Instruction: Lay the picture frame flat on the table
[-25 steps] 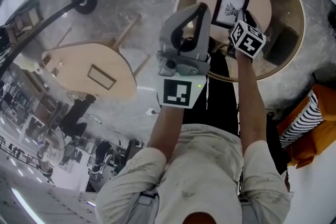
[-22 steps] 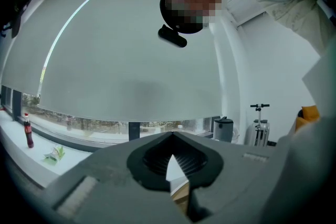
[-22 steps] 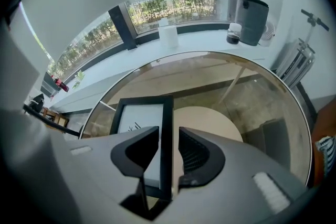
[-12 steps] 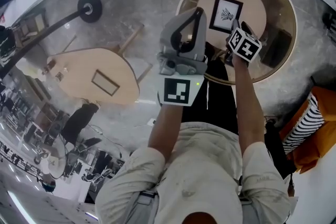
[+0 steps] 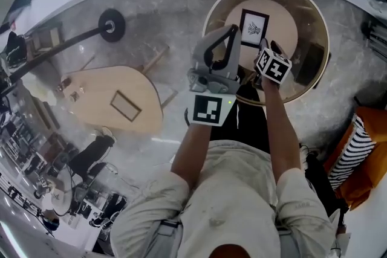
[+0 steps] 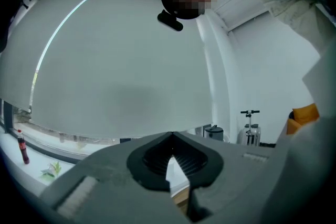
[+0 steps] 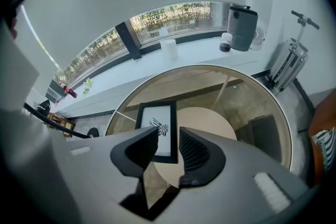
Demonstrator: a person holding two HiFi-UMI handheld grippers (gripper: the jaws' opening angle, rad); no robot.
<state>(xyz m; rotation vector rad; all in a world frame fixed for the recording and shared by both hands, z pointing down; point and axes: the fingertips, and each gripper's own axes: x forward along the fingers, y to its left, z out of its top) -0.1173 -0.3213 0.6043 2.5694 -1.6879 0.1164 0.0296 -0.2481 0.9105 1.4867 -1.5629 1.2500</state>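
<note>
The black picture frame [image 5: 254, 28] with a white print lies flat on the round wooden disc [image 5: 284, 21] of the glass-topped table. In the right gripper view the frame [image 7: 157, 131] shows beyond the jaws, apart from them. My right gripper [image 5: 266, 57] hangs above the table's near side, pointing steeply down. Its jaws [image 7: 169, 147] have just been opening and now stand open with nothing between them. My left gripper [image 5: 232, 29] is held level beside it, left of the frame. Its jaws [image 6: 171, 136] meet at the tips and hold nothing.
A dark box [image 5: 308, 63] sits under the glass at the right. To the left stand a wooden table [image 5: 91, 90] bearing a small frame [image 5: 125, 106], and a black lamp base [image 5: 110, 26]. An orange striped cushion [image 5: 357, 154] lies at the right. A grey appliance [image 7: 243, 26] stands on the sill.
Both grippers have lifted up and away from the table. The right gripper no longer sits at the frame's corner. The frame stays flat on the disc.
</note>
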